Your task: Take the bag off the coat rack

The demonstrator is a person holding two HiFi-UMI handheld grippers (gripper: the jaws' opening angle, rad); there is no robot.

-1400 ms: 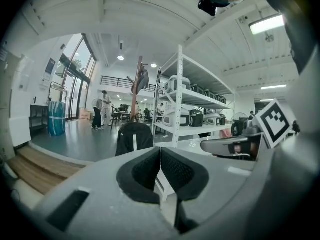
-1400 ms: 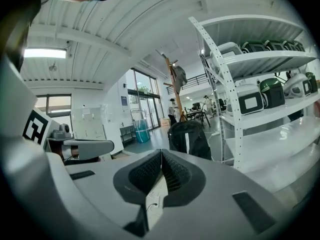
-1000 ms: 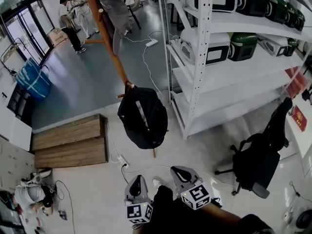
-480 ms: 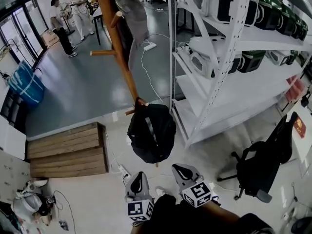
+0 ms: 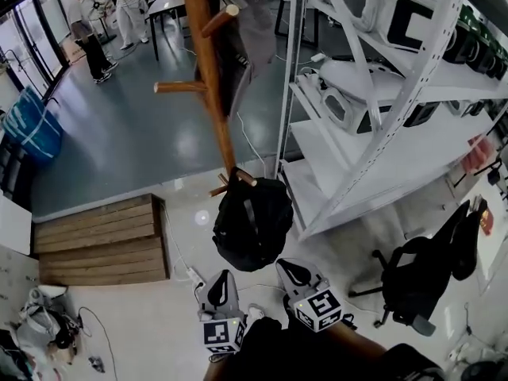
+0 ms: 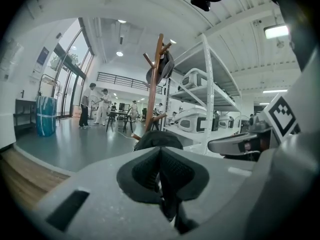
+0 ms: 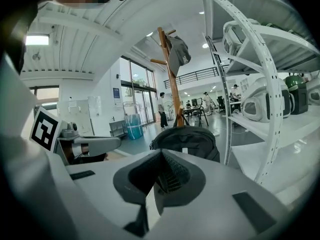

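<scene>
A black backpack (image 5: 252, 222) hangs from a low peg of the wooden coat rack (image 5: 208, 70). It also shows as a dark shape in the left gripper view, backpack (image 6: 157, 139), and fills the middle of the right gripper view, backpack (image 7: 186, 140). My left gripper (image 5: 219, 282) and right gripper (image 5: 288, 270) are side by side just short of the bag's lower edge, apart from it. Both are shut with nothing between the jaws. A grey garment (image 5: 252, 30) hangs higher on the rack.
A white metal shelving unit (image 5: 373, 117) with helmets stands right of the rack. A black office chair (image 5: 421, 272) is at the right. A wooden step (image 5: 99, 240) lies at the left, with cables and a power strip (image 5: 193, 275) on the floor. People stand far back by a table.
The backpack and coat rack have come closer and lower in the head view as both grippers advanced together towards them. Both stay shut.
</scene>
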